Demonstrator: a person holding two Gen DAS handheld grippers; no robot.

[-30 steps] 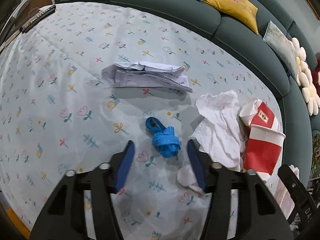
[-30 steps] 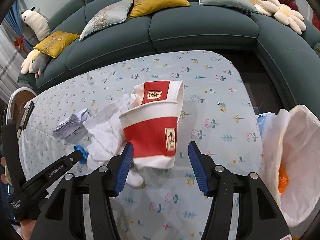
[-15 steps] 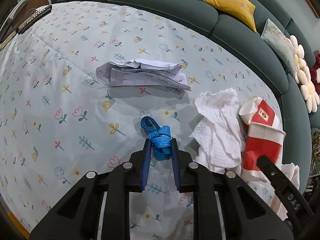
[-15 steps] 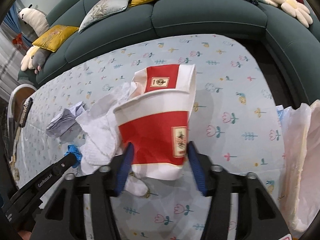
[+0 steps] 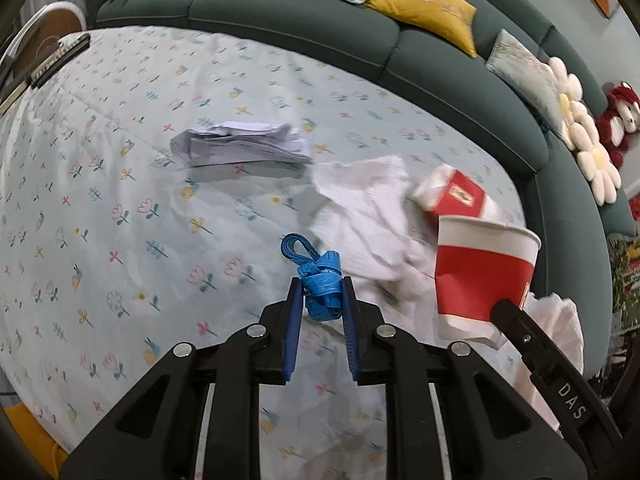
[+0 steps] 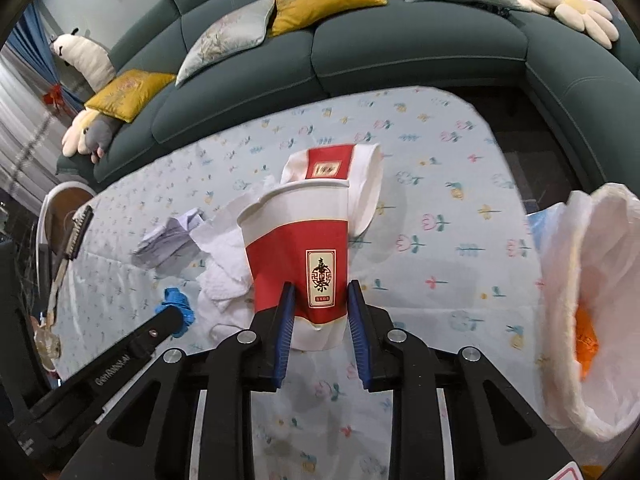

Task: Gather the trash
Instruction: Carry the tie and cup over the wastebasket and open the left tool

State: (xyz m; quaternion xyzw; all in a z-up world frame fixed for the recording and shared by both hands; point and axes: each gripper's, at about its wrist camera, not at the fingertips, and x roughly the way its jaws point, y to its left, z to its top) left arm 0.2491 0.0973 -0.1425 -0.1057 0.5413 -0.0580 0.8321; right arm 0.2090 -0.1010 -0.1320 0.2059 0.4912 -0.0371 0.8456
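Note:
My left gripper (image 5: pixel 319 294) is shut on a crumpled blue ribbon (image 5: pixel 318 276) and holds it just above the flowered tablecloth (image 5: pixel 120 208). My right gripper (image 6: pixel 321 298) is shut on a red and white paper cup (image 6: pixel 300 256), lifted off the table; the cup also shows in the left wrist view (image 5: pixel 480 276). A second crushed red and white cup (image 6: pixel 340 176) lies behind it. White tissue (image 5: pixel 368 216) and folded white paper (image 5: pixel 240 144) lie on the cloth.
A white trash bag (image 6: pixel 580 288) with something orange inside gapes open at the right table edge. A dark green sofa (image 6: pixel 360 40) with cushions curves round the far side. A dark remote-like object (image 5: pixel 60 56) lies at the far left.
Both grippers have closed: the left on the blue ribbon, the right on the paper cup. Both have lifted their items off the cloth.

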